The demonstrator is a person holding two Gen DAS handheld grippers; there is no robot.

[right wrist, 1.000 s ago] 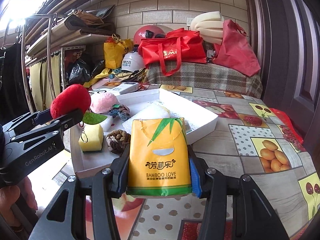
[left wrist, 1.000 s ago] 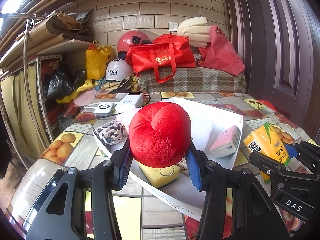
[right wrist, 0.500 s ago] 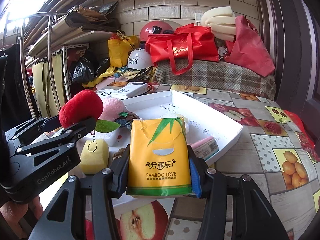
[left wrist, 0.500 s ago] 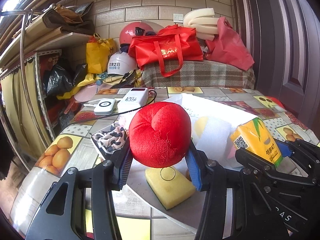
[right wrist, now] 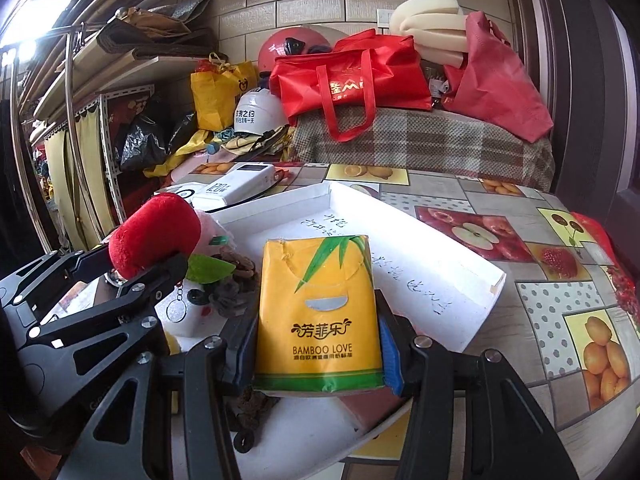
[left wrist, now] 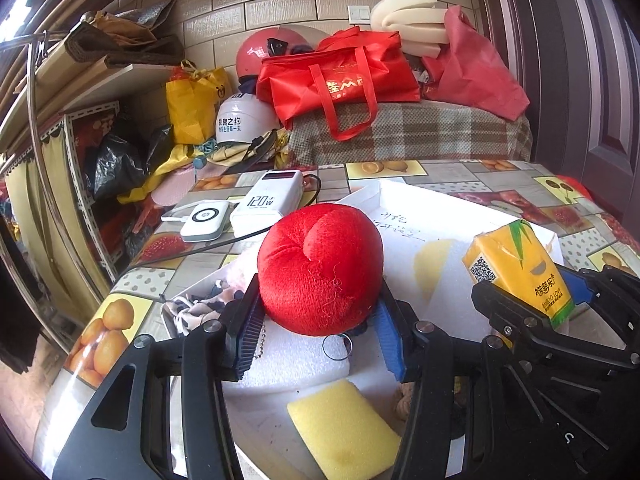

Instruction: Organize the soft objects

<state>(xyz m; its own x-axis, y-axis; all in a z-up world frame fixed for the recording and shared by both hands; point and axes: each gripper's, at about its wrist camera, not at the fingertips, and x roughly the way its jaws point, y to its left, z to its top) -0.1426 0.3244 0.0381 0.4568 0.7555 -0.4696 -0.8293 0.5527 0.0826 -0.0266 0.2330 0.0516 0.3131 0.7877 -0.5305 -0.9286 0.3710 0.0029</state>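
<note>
Both grippers have come forward over the white tray (right wrist: pixel 472 276) since the earlier frames. Left gripper (left wrist: pixel 318 326) pinches the red plush apple (left wrist: pixel 320 270) between its blue pads, above the tray's near end. Right gripper (right wrist: pixel 318 354) clamps the yellow tissue pack (right wrist: pixel 318 316), held upright at 3 o'clock from the apple. Below the apple a white foam block (left wrist: pixel 292 360) lies, and a yellow sponge (left wrist: pixel 344 428) sits at 6 o'clock. At 9 o'clock, a patterned cloth (left wrist: pixel 200 306), perhaps a scrunchie. White power bank (left wrist: pixel 268 200) rests at 11 o'clock on the fruit-print table (right wrist: pixel 560 280).
</note>
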